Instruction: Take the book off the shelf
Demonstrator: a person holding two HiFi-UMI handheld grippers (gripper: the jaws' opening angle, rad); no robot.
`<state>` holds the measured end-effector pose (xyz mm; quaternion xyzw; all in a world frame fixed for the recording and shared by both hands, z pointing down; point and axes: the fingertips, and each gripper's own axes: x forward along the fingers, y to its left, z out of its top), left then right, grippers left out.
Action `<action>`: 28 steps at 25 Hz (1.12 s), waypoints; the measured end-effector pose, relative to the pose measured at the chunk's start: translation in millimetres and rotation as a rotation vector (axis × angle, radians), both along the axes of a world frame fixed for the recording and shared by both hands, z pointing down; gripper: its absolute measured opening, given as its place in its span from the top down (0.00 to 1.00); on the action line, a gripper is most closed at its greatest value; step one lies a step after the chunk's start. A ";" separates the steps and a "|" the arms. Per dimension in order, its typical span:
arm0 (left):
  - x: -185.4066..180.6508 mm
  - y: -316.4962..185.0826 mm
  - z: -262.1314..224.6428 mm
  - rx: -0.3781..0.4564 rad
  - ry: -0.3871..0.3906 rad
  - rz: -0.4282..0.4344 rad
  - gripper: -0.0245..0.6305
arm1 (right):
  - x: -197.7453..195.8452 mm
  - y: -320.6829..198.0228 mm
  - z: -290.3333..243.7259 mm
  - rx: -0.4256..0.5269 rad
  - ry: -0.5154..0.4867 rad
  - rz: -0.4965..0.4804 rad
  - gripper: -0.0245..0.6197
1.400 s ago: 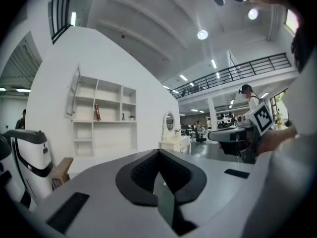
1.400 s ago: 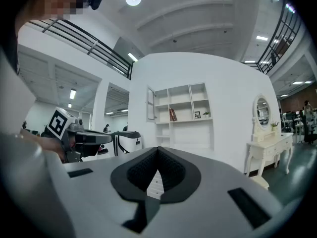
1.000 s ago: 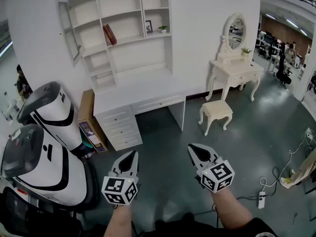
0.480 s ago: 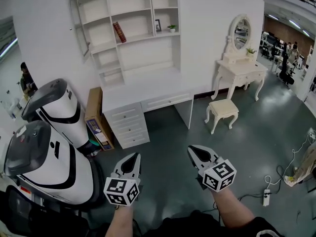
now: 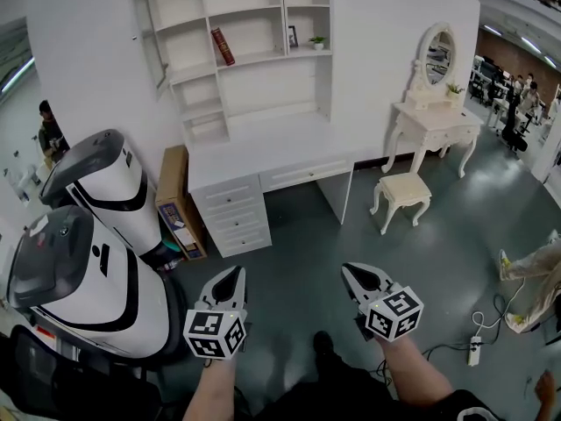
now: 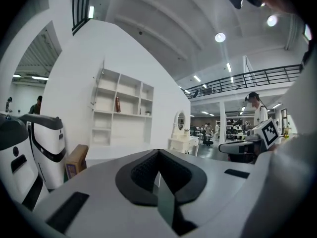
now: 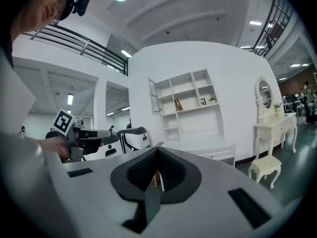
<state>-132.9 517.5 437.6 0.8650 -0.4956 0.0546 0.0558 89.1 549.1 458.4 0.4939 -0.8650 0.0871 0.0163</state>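
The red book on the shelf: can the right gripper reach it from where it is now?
Probably not. The right gripper, jaws shut, is far back; the red book leans on a high shelf above the white desk, with open floor between.

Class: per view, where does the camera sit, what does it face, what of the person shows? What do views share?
Head view: on the head, facing down toward the shelf; forearms, left gripper, right gripper.
Left gripper view: on that gripper, faces the shelf; closed fingers.
Right gripper view: likewise on its gripper; closed fingers.
Shared: book.
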 end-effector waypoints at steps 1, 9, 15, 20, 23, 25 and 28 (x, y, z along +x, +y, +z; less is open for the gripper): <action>-0.7 -5.2 2.4 -0.005 0.003 -0.001 0.95 | -0.6 -5.7 2.6 -0.005 -0.002 -0.001 0.94; 0.6 -65.7 19.8 -0.049 0.007 -0.018 0.95 | -11.3 -69.6 15.4 -0.032 -0.005 -0.063 0.94; 17.0 -133.2 35.9 -0.092 -0.022 -0.021 0.95 | 1.4 -137.4 36.3 -0.074 -0.035 -0.080 0.94; 37.7 -189.9 46.0 -0.129 -0.061 -0.041 0.95 | 21.3 -194.1 50.0 -0.102 -0.068 -0.092 0.94; 49.9 -217.2 43.3 -0.127 -0.078 -0.046 0.95 | 31.4 -223.4 49.8 -0.100 -0.077 -0.099 0.94; 55.4 -232.5 41.5 -0.122 -0.082 -0.053 0.95 | 35.6 -238.6 47.9 -0.094 -0.081 -0.108 0.94; 63.0 -255.0 40.5 -0.119 -0.071 -0.059 0.95 | 41.2 -261.1 46.1 -0.089 -0.068 -0.123 0.94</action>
